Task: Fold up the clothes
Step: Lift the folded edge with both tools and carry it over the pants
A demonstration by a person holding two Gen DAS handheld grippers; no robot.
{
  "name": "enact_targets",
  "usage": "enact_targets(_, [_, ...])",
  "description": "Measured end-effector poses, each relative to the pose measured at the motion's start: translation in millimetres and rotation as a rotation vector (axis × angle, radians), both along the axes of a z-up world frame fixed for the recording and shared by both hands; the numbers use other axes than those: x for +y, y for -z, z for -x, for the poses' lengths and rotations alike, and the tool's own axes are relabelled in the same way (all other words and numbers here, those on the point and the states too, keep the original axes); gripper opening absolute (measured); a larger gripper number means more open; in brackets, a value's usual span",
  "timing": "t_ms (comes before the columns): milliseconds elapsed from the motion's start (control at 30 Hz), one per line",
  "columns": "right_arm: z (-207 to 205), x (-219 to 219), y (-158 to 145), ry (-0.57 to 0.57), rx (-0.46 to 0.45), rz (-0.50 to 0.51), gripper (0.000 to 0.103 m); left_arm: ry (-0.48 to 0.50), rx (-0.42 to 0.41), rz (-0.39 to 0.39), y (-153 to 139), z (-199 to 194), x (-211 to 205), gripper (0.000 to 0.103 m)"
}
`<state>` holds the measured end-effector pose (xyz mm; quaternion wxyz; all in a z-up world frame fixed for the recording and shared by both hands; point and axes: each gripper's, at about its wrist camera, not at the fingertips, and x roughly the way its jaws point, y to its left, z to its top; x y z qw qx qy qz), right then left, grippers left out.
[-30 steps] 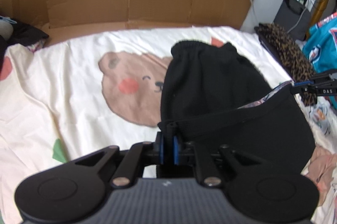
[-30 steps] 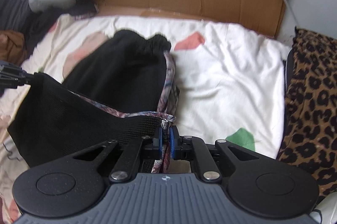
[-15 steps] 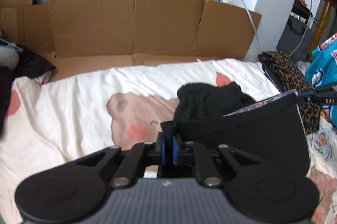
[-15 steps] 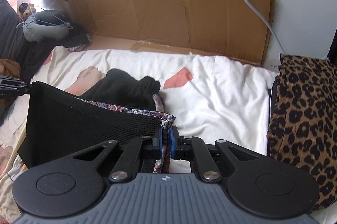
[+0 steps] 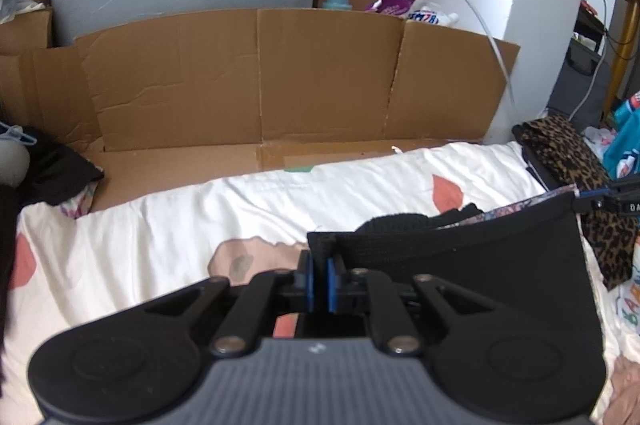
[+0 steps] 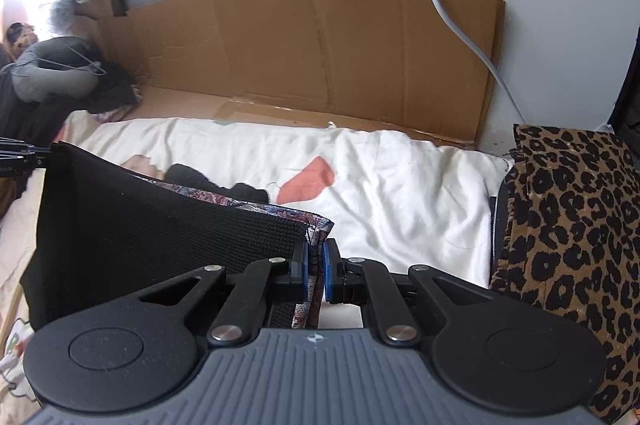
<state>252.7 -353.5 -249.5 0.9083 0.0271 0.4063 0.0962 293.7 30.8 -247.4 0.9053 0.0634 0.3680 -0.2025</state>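
- The black garment (image 5: 500, 265), a knit piece with a patterned lining showing along its top hem, hangs stretched between the two grippers above the bed; its lower part trails down toward the quilt (image 5: 160, 237), and a bunched black end (image 6: 208, 181) rests on the bedding beyond the hem.
- The left gripper (image 5: 318, 279) has its blue pads pinched tight on one top corner of the garment.
- The right gripper (image 6: 316, 275) is likewise clamped down on the opposite corner, black knit and patterned lining both caught between its pads.
- Handling, as a judgement: the fabric looks soft, light and limp, with some stretch. It will sag in the middle unless the hem is kept taut, and it should drape without resistance when laid down. Nothing about it looks fragile or slippery.
- The corners of the top hem, where both tools already hold, seem the sensible grip points; thin edges could slip out if the pull turns sideways.
- Room: the cream quilt with bear and heart prints offers a broad, open patch ahead of the garment.
- Edges: a flattened cardboard sheet (image 5: 280, 85) stands along the far side of the bed, and a leopard-print cloth (image 6: 568, 225) lies on the right edge.
- A dark clothes pile (image 6: 60, 85) lies at the far left corner, well apart from the working area.
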Motion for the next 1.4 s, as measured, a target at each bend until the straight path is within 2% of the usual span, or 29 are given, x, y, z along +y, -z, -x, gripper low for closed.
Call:
enact_targets(400, [-20, -8, 18, 0.040, 0.033, 0.002, 0.005, -0.013, 0.021, -0.039, 25, -30, -10, 0.008])
enact_targets(1000, [-46, -14, 46, 0.092, 0.062, -0.020, 0.005, -0.032, 0.036, -0.034, 57, -68, -17, 0.008])
enact_targets(1400, [-55, -6, 75, 0.102, 0.099, -0.001, 0.005, -0.023, 0.104, -0.062, 98, -75, -24, 0.008])
